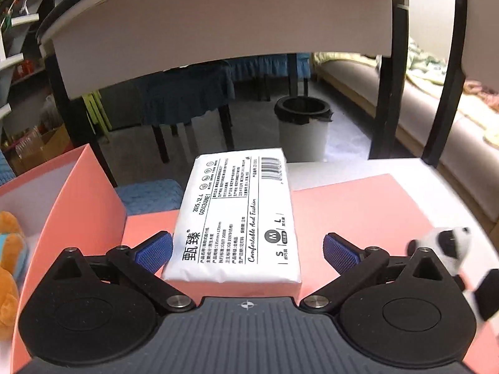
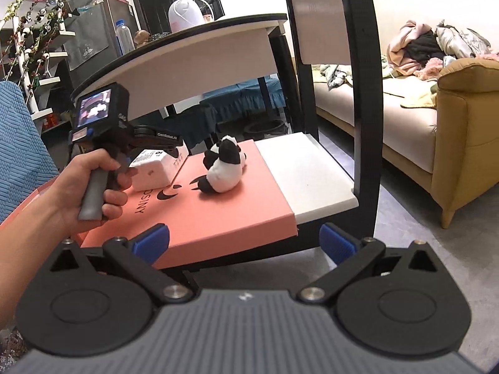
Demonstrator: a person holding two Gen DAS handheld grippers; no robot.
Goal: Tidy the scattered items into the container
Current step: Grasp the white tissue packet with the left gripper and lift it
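A white tissue pack (image 1: 237,218) with black print lies on the pink box lid (image 1: 358,212). My left gripper (image 1: 248,249) is open with the pack between its blue pads, left pad close to it, right pad apart. A panda plush (image 1: 452,249) lies on the lid at the right. The open pink box (image 1: 78,205) at the left holds an orange plush (image 1: 9,249). In the right wrist view a hand holds the left gripper (image 2: 168,152) over the tissue pack (image 2: 152,171), the panda plush (image 2: 224,165) beside it on the lid (image 2: 218,215). My right gripper (image 2: 243,243) hangs open, back from the lid's near edge.
The lid rests on a low white shelf (image 2: 312,171) framed by black legs (image 2: 365,93), under a white tabletop (image 2: 202,56). A bin (image 1: 302,124) stands on the floor beyond. A yellow sofa (image 2: 461,131) is at the right, a blue cushion (image 2: 18,143) at the left.
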